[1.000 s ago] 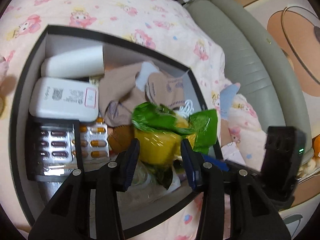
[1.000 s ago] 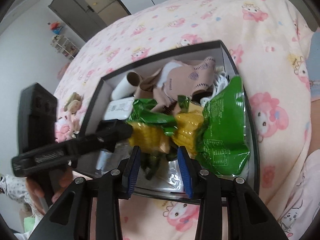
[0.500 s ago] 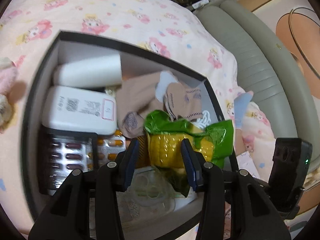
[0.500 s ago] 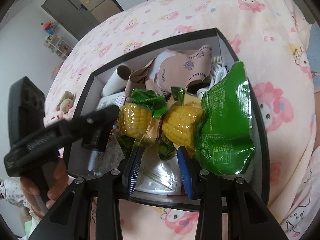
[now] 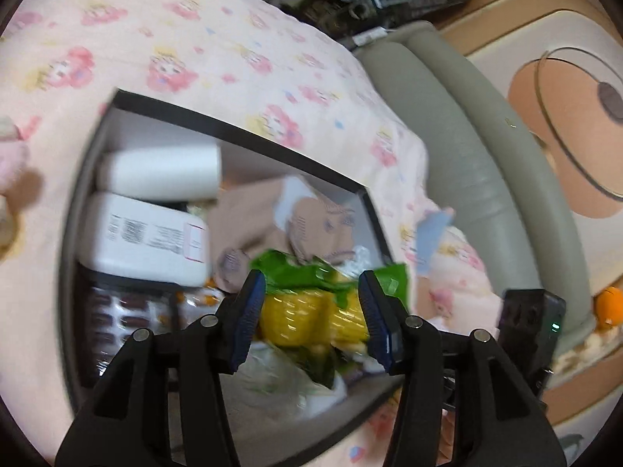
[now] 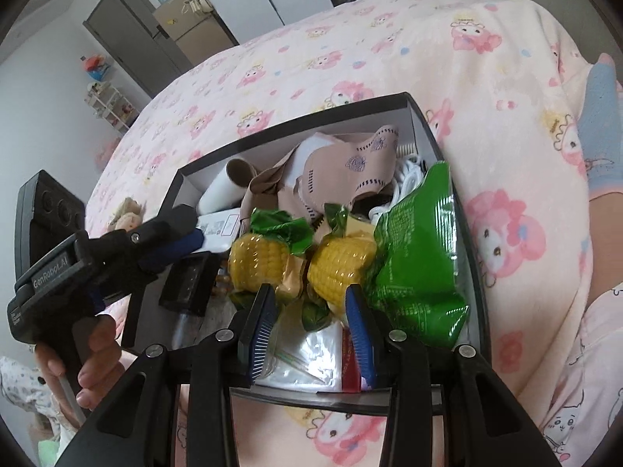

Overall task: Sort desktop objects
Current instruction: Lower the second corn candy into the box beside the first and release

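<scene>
The black box sat on the pink cartoon bedspread, crammed full. Near its front wall lay two vacuum-packed corn cobs side by side, a green snack bag leaning against the box's right wall, beige socks behind them, and a white bottle and pill blisters toward the box's left side.

The left gripper had just been opening its jaws; the corn showed between the pads, which did not press on it. The right gripper hung open and empty over the front wall, just short of the corn.

I reckoned the cobs were firm and fairly heavy, their plastic skin slick. Pinching across the middle of one cob would likely hold better than the crinkly green end.
</scene>
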Available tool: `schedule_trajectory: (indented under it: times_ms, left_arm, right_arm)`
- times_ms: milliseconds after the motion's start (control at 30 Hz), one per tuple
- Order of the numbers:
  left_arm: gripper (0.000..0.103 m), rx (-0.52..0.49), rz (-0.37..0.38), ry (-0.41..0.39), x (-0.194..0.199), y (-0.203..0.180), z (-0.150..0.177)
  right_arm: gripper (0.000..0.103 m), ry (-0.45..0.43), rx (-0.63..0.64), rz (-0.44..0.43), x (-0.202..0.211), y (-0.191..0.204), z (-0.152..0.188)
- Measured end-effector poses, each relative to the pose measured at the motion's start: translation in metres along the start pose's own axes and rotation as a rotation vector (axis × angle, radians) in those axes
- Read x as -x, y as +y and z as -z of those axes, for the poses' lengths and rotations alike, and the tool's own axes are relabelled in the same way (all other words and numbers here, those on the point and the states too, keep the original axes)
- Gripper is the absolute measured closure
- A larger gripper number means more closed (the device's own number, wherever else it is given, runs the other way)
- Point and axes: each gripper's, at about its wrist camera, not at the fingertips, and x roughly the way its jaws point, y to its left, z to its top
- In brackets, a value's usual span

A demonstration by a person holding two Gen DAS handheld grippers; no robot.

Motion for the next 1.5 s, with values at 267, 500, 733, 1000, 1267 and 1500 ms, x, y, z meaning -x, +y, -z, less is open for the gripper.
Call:
schedule_trajectory:
  times_ms: [267,500,733,1000,1267,1500]
  left_arm:
    - [0.052,-0.057,-0.067,0.149,-0.043,-0.009,0.012]
    - [0.052,-0.045,-0.009,0.185,-0.037,-0.004,0.017]
    - [0.052,-0.040,-0.021,0.259,-0.046,-0.003,0.026]
    - [0.052,-0.064,-0.018,0.110,-0.015,-0.007,0.011]
    - [0.066,-0.051,-0.111,0.075,-0.025,0.001,0.006]
    - [0.065,-0.054,-0.056,0.125,-0.032,-0.003,0.012]
  right_arm:
    - [0.068,-0.007,0.020,0.042,-0.007,0.003,0.001]
    - [0.069,-0.015,0.021,0.063,-0.004,0.000,-0.001]
    - [0.069,-0.023,0.051,0.102,-0.004,0.004,-0.002]
    - [0.069,-0.070,0.063,0.123,0.008,0.003,-0.004]
    - [0.069,-0.077,0.037,0.055,-0.006,0.001,-0.013]
    - [0.070,-0.047,0.060,0.029,-0.013,0.009,-0.010]
